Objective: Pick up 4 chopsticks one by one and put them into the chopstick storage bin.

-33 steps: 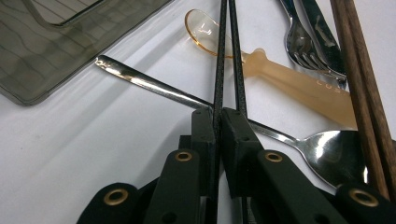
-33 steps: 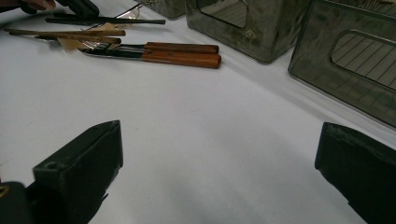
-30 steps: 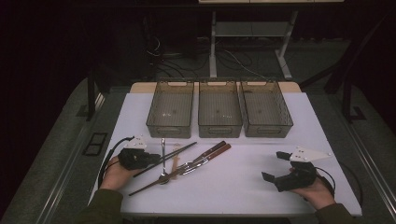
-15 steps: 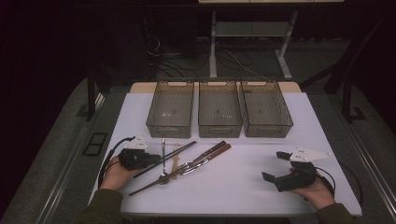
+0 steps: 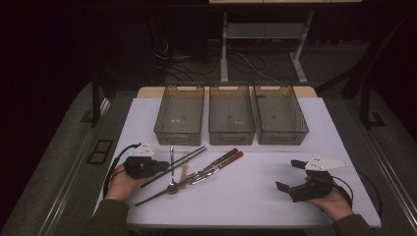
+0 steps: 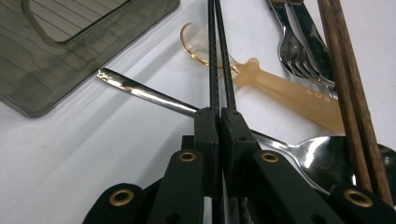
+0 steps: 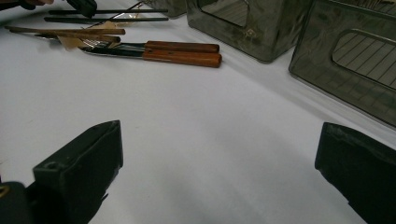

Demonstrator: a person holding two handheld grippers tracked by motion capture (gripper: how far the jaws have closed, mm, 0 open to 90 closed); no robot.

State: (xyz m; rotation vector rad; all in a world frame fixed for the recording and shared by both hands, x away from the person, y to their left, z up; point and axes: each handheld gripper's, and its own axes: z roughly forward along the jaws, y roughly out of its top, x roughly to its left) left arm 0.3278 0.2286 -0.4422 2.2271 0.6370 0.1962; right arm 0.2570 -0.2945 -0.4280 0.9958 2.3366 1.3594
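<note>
My left gripper (image 5: 158,166) (image 6: 219,114) rests on the white table (image 5: 246,206) at its near left, shut on a pair of thin black chopsticks (image 5: 184,160) (image 6: 217,51) that run out past its tips. Under and beside them lie a metal spoon (image 5: 171,169) (image 6: 154,95), a translucent amber spoon (image 6: 280,88), two wooden-handled forks (image 5: 219,163) (image 7: 180,52) and brown wooden chopsticks (image 5: 160,194) (image 6: 348,79). My right gripper (image 5: 288,175) (image 7: 219,142) sits at the near right, open, with bare table between its jaws.
Three smoky transparent bins stand in a row at the back of the table: left (image 5: 179,136), middle (image 5: 231,137), right (image 5: 283,137). Two of them (image 7: 243,32) (image 7: 355,70) rise close ahead in the right gripper view. Dark floor surrounds the table.
</note>
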